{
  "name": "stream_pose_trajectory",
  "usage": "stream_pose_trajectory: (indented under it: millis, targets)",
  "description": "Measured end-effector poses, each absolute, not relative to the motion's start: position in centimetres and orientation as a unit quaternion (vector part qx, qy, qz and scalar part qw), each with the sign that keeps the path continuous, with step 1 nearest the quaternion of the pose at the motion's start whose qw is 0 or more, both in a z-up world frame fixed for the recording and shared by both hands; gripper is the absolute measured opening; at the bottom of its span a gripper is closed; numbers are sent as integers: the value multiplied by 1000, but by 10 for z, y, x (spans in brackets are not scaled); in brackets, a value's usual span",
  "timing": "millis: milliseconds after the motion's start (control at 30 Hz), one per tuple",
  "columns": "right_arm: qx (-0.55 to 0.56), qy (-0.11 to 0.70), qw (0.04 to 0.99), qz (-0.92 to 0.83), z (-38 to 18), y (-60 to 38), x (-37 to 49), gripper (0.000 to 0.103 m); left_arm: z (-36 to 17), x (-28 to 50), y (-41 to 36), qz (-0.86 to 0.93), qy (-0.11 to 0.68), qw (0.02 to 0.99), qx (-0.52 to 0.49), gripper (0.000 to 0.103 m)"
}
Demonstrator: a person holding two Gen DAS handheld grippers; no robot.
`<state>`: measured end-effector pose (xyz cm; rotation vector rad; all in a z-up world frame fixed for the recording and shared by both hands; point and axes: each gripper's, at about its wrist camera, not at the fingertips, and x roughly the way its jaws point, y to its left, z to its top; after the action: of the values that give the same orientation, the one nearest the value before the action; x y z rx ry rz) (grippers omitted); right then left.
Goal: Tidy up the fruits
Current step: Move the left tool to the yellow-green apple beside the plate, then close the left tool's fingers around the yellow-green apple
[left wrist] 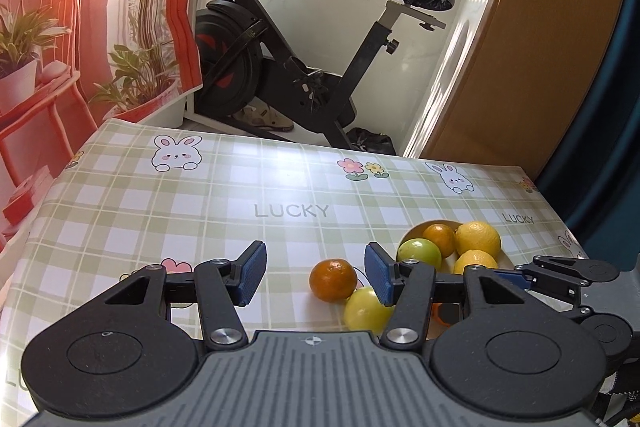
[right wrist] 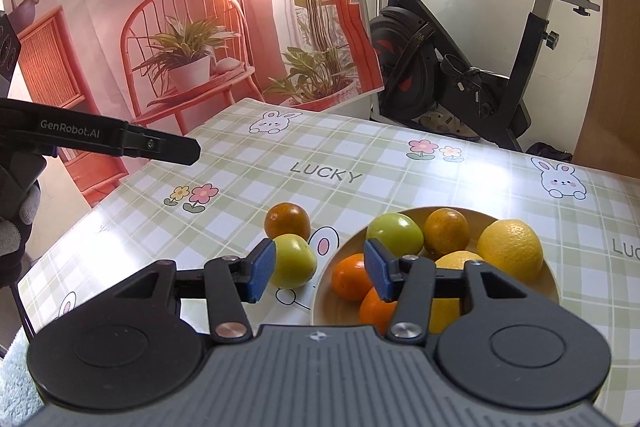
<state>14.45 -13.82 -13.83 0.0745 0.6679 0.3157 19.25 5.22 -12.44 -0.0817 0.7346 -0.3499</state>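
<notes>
On plate [right wrist: 554, 291], seven fruits [right wrist: 510, 255]

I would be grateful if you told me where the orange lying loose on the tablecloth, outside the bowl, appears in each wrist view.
Left wrist view: the loose orange lies lower centre, between the left gripper's fingers.
Right wrist view: it sits centre, behind the green fruit, left of the bowl.
Shared landmark: the LUCKY lettering on the tablecloth.

Both tongs, left [left wrist: 316, 273] and right [right wrist: 320, 269], angle downward with jaws parted, gripping nothing.
</notes>
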Motion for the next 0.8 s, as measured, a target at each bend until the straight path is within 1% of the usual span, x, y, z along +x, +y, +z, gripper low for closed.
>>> stream_pose_trajectory:
  millis: [367,533,600,667,800]
  targets:
    - [-6,357,915,188,-166,-102,169,51,-165,202,42,-206,395,892,-78,57]
    - [-28,350,915,196,-174,-91,177,52,-181,209,43,-206,405,886,-97,57]
    - [-33,355,914,194,-178,-87,182,52,-186,210,43,-204,408,884,-101,57]
    - [-41,359,912,196,-182,-84,186,54,-187,210,42,-207,408,883,-101,56]
    - [-39,371,909,188,-189,-86,193,53,-189,209,40,-213,411,881,-100,56]
